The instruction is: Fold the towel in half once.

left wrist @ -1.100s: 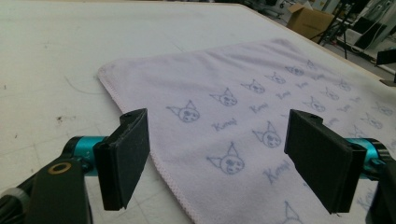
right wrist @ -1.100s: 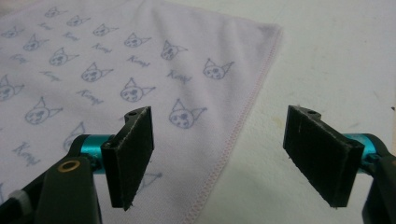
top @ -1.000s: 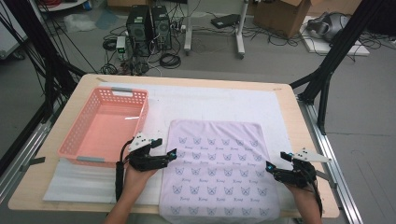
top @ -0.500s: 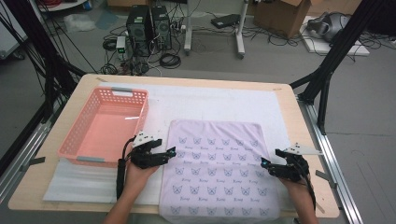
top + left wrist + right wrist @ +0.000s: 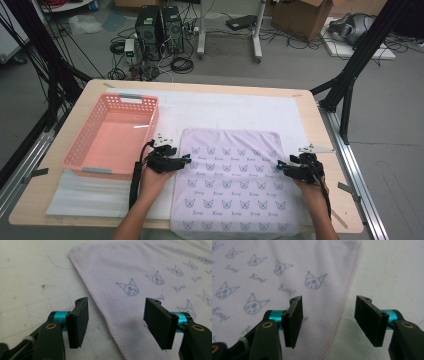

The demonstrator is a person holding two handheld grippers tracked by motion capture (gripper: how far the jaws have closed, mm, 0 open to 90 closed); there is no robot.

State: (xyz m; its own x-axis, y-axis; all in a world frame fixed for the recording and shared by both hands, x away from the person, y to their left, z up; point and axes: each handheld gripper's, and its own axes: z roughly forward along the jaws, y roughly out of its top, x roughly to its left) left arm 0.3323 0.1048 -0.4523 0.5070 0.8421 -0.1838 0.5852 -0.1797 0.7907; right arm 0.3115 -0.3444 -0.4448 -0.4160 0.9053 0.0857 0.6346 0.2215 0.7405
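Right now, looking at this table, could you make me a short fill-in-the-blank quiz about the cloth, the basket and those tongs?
1. The pink basket holds ____.
2. The lilac cloth is printed with little ____ faces.
3. Each pair of tongs straddles a side ____ of the cloth: left tongs, right tongs.
4. The basket stands to the ____ of the cloth in the high view.

Missing words: nothing; cat; edge; left

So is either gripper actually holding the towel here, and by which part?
Nothing is held yet. Each gripper's jaws straddle a side hem of the towel and have just been closing, left gripper, right gripper, but gaps remain and nothing is pinched.
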